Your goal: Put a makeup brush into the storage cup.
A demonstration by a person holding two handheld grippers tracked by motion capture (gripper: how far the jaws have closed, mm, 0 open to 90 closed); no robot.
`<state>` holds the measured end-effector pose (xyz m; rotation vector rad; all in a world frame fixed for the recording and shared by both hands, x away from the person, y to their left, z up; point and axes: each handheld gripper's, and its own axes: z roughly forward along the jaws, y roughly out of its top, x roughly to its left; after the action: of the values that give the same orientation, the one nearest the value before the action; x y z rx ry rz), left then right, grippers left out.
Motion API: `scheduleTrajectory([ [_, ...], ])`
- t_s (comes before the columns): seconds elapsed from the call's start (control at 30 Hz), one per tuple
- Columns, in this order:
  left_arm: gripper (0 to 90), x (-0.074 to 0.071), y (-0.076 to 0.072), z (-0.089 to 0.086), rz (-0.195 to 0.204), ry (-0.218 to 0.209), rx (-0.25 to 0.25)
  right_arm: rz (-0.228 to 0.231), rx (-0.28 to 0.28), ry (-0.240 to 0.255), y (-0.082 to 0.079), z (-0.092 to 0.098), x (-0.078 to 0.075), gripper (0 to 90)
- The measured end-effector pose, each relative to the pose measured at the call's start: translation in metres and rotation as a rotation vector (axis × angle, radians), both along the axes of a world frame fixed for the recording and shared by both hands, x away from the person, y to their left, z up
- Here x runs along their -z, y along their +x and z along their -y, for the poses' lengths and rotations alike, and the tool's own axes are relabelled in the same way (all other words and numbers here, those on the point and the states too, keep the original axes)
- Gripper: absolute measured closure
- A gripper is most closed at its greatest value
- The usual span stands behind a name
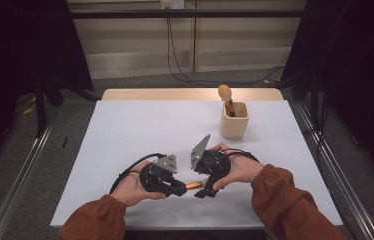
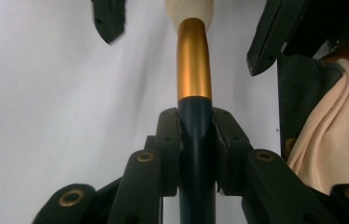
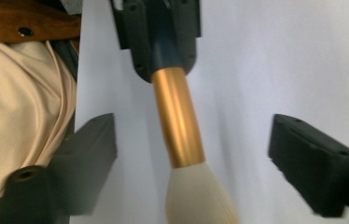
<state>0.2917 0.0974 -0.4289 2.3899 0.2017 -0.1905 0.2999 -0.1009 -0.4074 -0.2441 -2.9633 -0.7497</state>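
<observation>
1. The left gripper [image 1: 175, 187] sits low over the near worktop [image 1: 125, 130], its jaws clamped on the dark handle of a brush [image 1: 193, 185].
2. The brush lies roughly level between the two grippers, long axis running left to right: dark handle in the left jaws, gold ferrule [image 2: 193, 58] in the gap, pale bristles [image 3: 199, 196] toward the right.
3. The right gripper [image 1: 204, 190] faces it from just beside, jaws wide apart, one on each side of the bristle end and touching nothing. It looks set to take the brush, so it likely needs to close on the ferrule.
4. Far right, a cup [image 1: 234, 120] holds another brush upright.
</observation>
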Motion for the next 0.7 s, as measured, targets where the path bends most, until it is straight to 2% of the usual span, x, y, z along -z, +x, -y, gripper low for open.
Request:
scheduleTrajectory([
  [0.17, 74.6, 0.003, 0.000, -0.007, -0.014, -0.007, -0.031, 0.004, 0.021, 0.033, 0.001, 0.003, -0.001, 6.3],
  [0.2, 74.6, 0.002, 0.000, -0.009, -0.002, 0.006, -0.045, 0.006, 0.027, 0.040, 0.001, 0.004, -0.001, 6.4],
  [0.3, 74.6, 0.003, 0.002, -0.015, -0.024, -0.026, -0.062, 0.007, 0.035, 0.057, 0.001, 0.008, -0.002, 2.5],
  [0.37, 74.6, 0.004, 0.002, -0.019, -0.021, -0.031, -0.071, 0.009, 0.050, 0.063, 0.001, 0.011, -0.002, 4.6],
  [0.6, 74.6, 0.004, 0.002, -0.030, -0.027, -0.060, -0.117, 0.001, 0.117, 0.114, 0.000, 0.022, 0.002, 3.7],
  [0.7, 74.6, 0.005, 0.002, -0.035, -0.028, -0.072, -0.142, -0.003, 0.159, 0.115, -0.002, 0.026, 0.001, 3.9],
])
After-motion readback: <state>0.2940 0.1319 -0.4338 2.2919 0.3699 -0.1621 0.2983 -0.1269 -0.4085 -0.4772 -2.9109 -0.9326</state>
